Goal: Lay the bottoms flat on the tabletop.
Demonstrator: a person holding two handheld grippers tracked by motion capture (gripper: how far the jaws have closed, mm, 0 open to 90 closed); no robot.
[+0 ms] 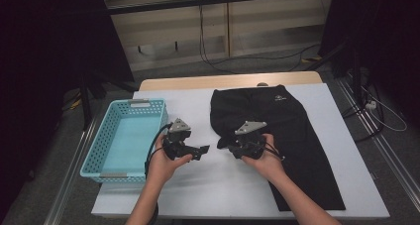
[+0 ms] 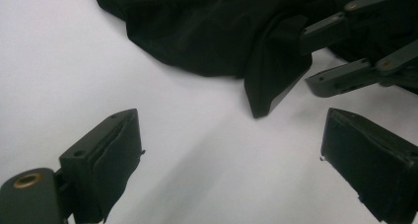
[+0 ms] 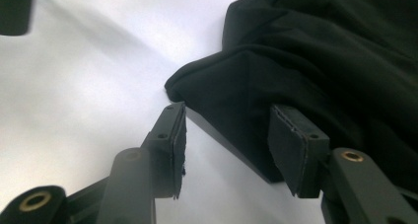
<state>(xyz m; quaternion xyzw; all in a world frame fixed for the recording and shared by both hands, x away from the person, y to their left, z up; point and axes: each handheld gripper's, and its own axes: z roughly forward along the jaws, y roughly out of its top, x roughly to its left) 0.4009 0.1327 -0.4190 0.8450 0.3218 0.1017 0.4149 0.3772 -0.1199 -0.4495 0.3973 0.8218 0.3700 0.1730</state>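
Note:
A black garment (image 1: 297,136) with a small white logo lies spread on the right half of the white-covered table (image 1: 218,185). My right gripper (image 1: 226,143) is at its left edge, pointing left. In the right gripper view a raised fold of the garment (image 3: 231,100) sits between the jaws of my right gripper (image 3: 229,147). One pad (image 3: 291,145) is against the cloth, while a strip of white shows beside the other. My left gripper (image 1: 203,150) hovers over bare table just left of it. In the left gripper view, my left gripper (image 2: 231,155) is open and empty, facing the fold (image 2: 276,71).
A light blue perforated basket (image 1: 94,150) stands empty at the table's left side, close behind my left hand. Bare white table lies in front of both hands. Beyond the table's far edge are dark stands and cables on the floor.

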